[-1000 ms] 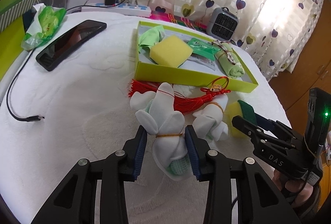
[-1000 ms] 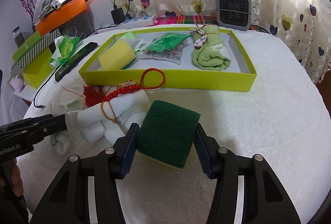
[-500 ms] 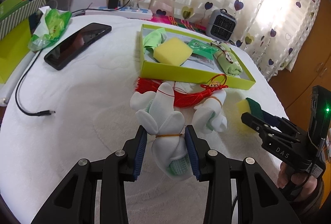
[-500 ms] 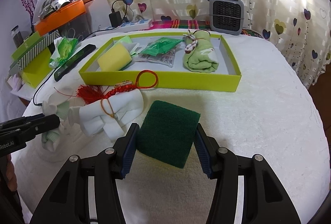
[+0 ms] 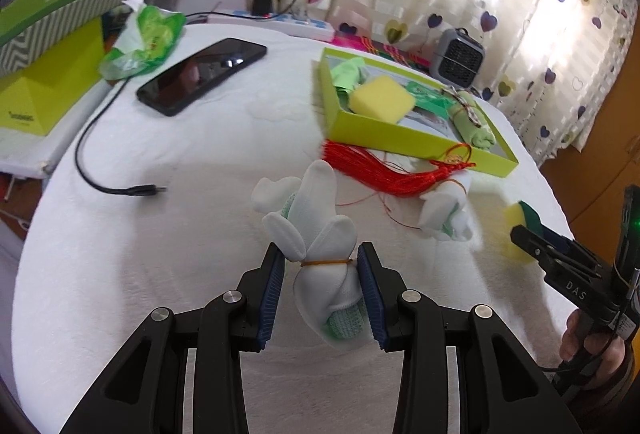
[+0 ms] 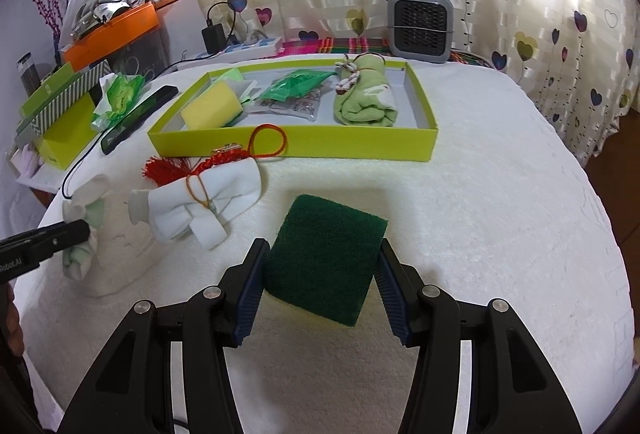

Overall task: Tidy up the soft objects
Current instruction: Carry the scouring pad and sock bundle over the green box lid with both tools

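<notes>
My left gripper [image 5: 321, 252] is shut on a white sock bundle [image 5: 320, 201] tied with a rubber band, its green cuff at the bottom. In the right wrist view that left gripper [image 6: 60, 234] shows at the left edge. My right gripper [image 6: 322, 246] is shut on a sponge with a dark green scouring face [image 6: 324, 258] and, seen in the left wrist view, a yellow body [image 5: 516, 222]. A second white sock bundle [image 6: 200, 201] lies beside a red tassel [image 6: 172, 165], in front of the lime tray [image 6: 292, 141].
The tray holds a yellow sponge [image 6: 212, 107], a green packet [image 6: 296, 81] and a rolled green towel [image 6: 366, 97]. A phone [image 5: 200, 73], a charging cable [image 5: 104, 169] and a tissue pack [image 5: 144, 33] lie to the left. A small heater [image 6: 420, 21] stands behind the tray.
Both grippers have drawn back from the tray with their loads still gripped, so the tray looks smaller. In the left wrist view it has slid to the right.
</notes>
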